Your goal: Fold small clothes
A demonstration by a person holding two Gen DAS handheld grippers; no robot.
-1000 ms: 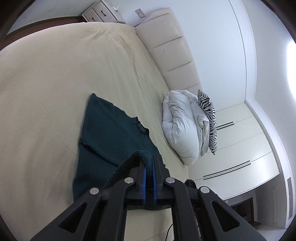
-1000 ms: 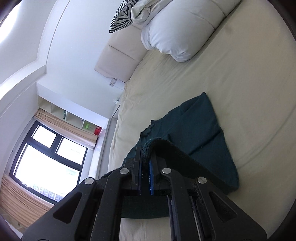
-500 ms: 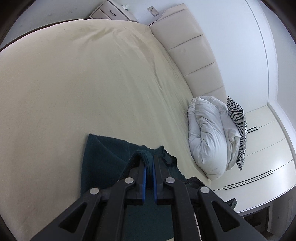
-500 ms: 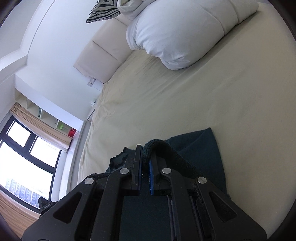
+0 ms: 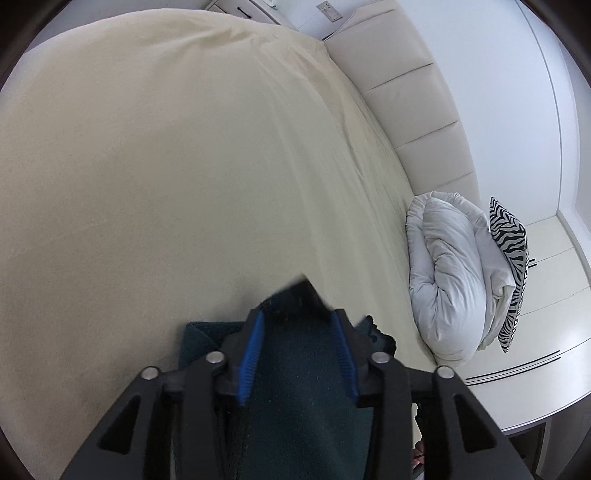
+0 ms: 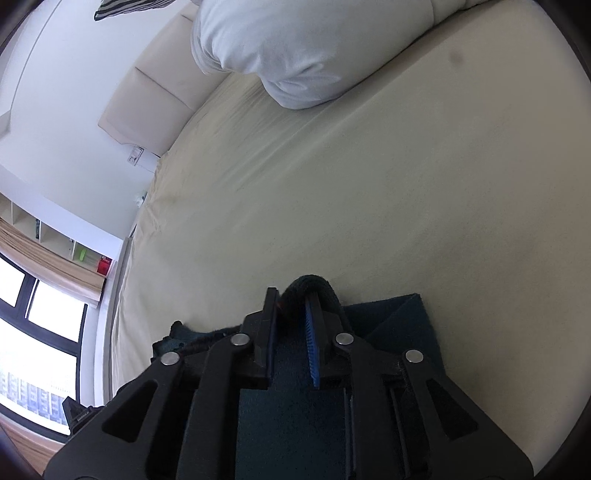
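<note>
Dark teal knitted garment [image 5: 303, 373] lay doubled on the cream bedsheet [image 5: 184, 184]. Left gripper [image 5: 300, 325] and right gripper [image 6: 293, 314] had just been opening, fabric loose between their jaws. Release both corners together, edges aligned.

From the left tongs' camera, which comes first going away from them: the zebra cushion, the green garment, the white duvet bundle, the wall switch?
1. Green garment, between the left tongs.
2. White duvet bundle, right.
3. Zebra cushion, just behind the bundle.
4. Wall switch, far top, beyond the bed.
</note>
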